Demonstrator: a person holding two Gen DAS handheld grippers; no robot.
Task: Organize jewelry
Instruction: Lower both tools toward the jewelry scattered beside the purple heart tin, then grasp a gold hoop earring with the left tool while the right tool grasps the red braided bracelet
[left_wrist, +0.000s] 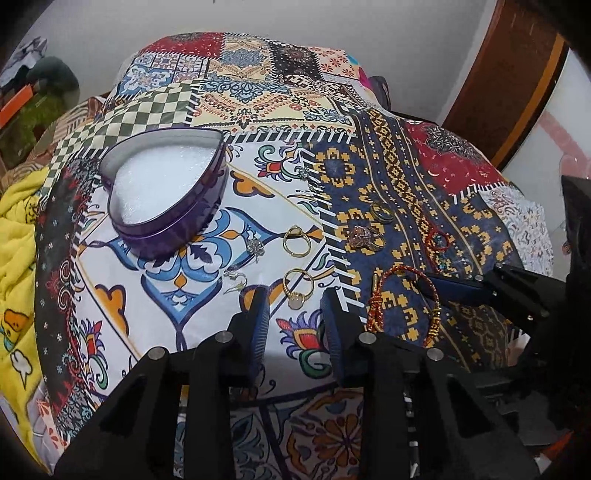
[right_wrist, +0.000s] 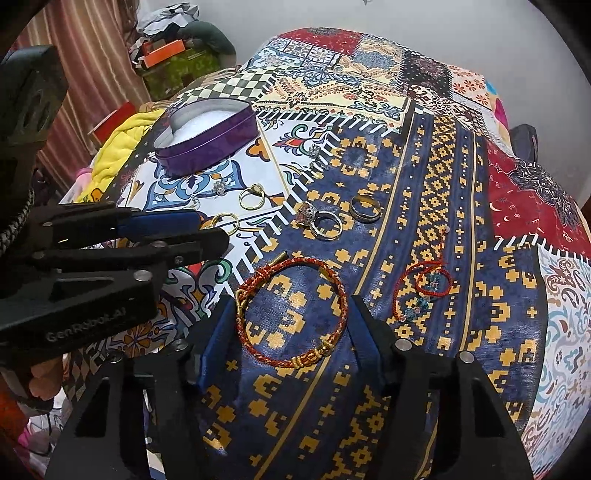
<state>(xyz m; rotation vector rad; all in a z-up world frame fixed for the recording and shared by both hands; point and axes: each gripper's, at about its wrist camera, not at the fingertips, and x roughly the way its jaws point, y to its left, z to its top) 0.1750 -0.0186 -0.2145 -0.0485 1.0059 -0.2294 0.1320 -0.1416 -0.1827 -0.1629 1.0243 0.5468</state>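
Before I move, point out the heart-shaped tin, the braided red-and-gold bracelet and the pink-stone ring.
Heart-shaped tin (right_wrist: 221, 146): right wrist view, on its purple side wall.
Braided red-and-gold bracelet (right_wrist: 341, 295): right wrist view, on the right arc of the braid.
Pink-stone ring (right_wrist: 305, 215): right wrist view, on the stone setting.

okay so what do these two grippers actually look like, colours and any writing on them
Both the left gripper and the right gripper are black frames with cut-out slots, round silver pins and ribbed blue finger pads. The left one bears pale GenRobot.AI lettering.

Two bracelets (right_wrist: 291, 314), about seven rings (right_wrist: 327, 221), one tin (right_wrist: 207, 136).
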